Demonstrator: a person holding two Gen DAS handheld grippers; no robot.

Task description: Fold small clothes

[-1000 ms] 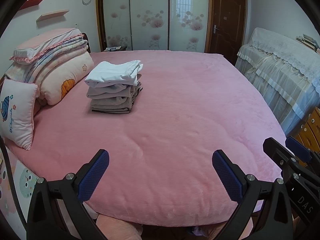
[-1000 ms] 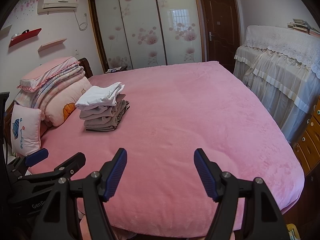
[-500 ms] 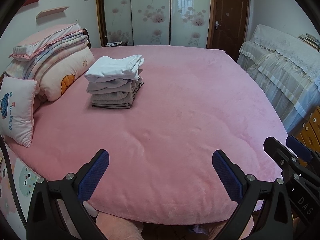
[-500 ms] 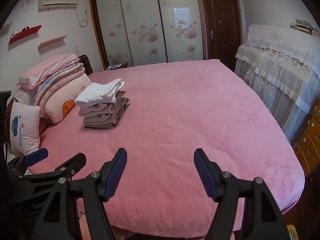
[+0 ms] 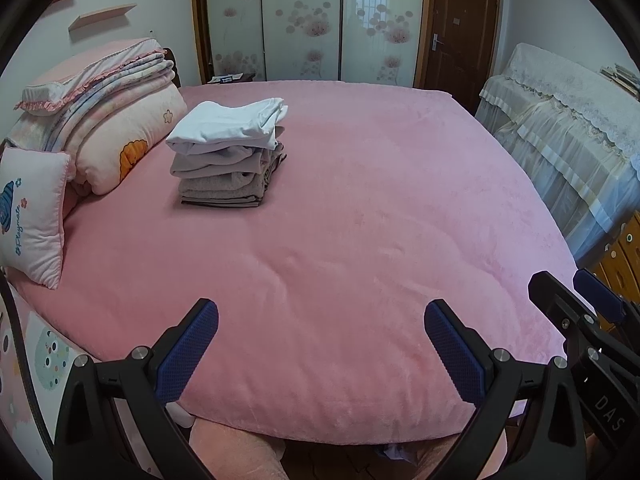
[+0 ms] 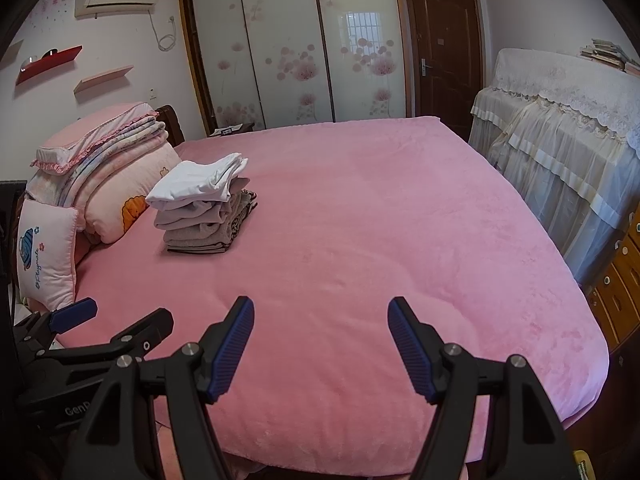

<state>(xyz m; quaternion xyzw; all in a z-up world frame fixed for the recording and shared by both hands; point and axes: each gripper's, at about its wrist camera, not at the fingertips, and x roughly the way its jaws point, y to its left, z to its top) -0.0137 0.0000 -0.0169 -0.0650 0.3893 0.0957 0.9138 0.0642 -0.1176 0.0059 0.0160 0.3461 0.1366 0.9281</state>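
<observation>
A stack of folded small clothes (image 5: pixel 229 156) (image 6: pixel 202 208), white on top and grey-brown below, rests on the pink bed (image 5: pixel 360 220) (image 6: pixel 360 220) towards its far left. My left gripper (image 5: pixel 321 322) hovers over the bed's near edge, open, with nothing between its blue pads. My right gripper (image 6: pixel 321 320) is open too and empty, above the same near edge. Each gripper shows at the side of the other's view: the right gripper (image 5: pixel 576 300) at the right border, the left gripper (image 6: pixel 116 318) at the lower left. The stack lies well beyond both.
Folded quilts and a pillow (image 5: pixel 100 120) (image 6: pixel 104 168) sit left of the stack, with a small cushion (image 5: pixel 32 216) (image 6: pixel 46 256) in front. A lace-covered cabinet (image 5: pixel 568 132) (image 6: pixel 568 140) and wooden drawers (image 6: pixel 624 280) stand to the right. Wardrobe doors (image 6: pixel 288 52) are behind the bed.
In the left wrist view the scene has slid slightly downward, as the camera tipped a little. Both grippers stay open and the clothes stack has not moved.
</observation>
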